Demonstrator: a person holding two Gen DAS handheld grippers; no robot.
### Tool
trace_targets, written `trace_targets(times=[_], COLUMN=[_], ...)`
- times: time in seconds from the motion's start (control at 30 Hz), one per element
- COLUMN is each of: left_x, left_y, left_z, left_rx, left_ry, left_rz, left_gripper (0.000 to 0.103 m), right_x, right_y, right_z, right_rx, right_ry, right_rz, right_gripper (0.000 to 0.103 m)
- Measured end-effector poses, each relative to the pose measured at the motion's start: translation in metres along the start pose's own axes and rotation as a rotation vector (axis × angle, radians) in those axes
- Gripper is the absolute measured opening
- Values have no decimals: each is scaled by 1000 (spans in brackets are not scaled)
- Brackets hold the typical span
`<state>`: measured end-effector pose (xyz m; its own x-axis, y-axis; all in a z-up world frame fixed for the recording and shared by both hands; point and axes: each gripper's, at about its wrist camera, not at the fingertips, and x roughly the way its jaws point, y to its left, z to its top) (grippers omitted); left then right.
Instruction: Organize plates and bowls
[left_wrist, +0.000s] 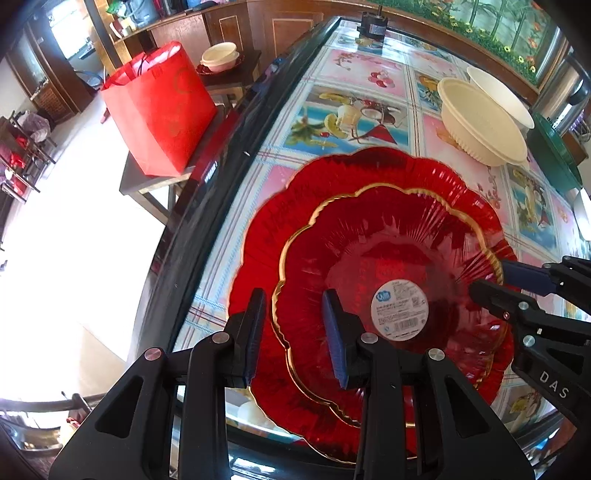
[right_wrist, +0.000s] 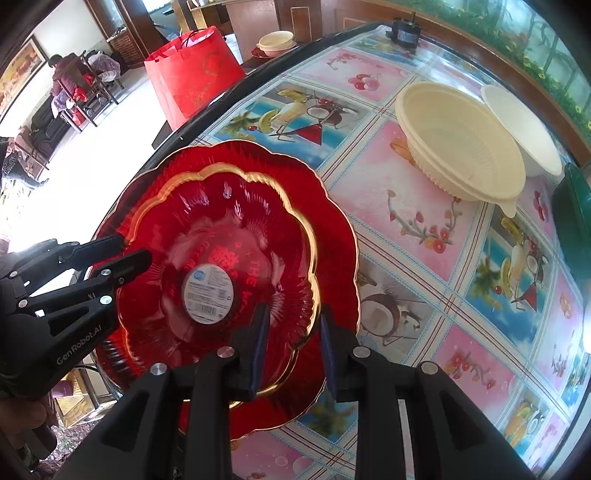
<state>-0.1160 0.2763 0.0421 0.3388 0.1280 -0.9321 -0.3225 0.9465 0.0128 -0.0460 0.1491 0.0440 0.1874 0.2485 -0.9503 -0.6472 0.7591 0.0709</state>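
Between the jaws of the left gripper (left_wrist: 295, 336) runs the gold scalloped rim of the smaller red plate (left_wrist: 369, 280), which sits nested on the larger red plate (left_wrist: 280, 221). The jaws stand a little apart and the pads do not appear to press on the rim, so I read them as straddling it, not gripping. The right gripper (right_wrist: 293, 349) is placed the same way on the opposite side: its jaws are slightly parted with the rim of the smaller plate passing between them, apparently free of both pads.

Inward from both pairs of jaws, at the plate's centre, is a round white label (right_wrist: 208, 293). Under the plates lies the desk (right_wrist: 406, 229) with its fruit-patterned cover; the larger plate reaches close to the desk's dark edge on the left gripper's side.

Beyond the jaws, well apart from the plates, a cream ribbed bowl (right_wrist: 461, 147) sits just beside a white bowl (right_wrist: 524, 129). Off the desk, past its edge, a red bag (left_wrist: 159, 107) stands on a low stool.

The risks, as I judge them: if the jaws pull away sideways while the rim is between them, a pad could catch the scalloped edge and drag the top plate off centre. With the stack so near the desk's edge, such a nudge could also shove it toward the drop.
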Motion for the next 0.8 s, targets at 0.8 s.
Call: trace_targets(times=[0.8], left_x=[-18], left_y=[-11], left_z=[12], left_rx=[-31], left_ry=[-46], left_rz=[-53], left_gripper=[32], right_x=[-26], right_y=[-11], right_z=[-6], right_rx=[45], right_ry=[-66], right_rz=[43], right_gripper=[51])
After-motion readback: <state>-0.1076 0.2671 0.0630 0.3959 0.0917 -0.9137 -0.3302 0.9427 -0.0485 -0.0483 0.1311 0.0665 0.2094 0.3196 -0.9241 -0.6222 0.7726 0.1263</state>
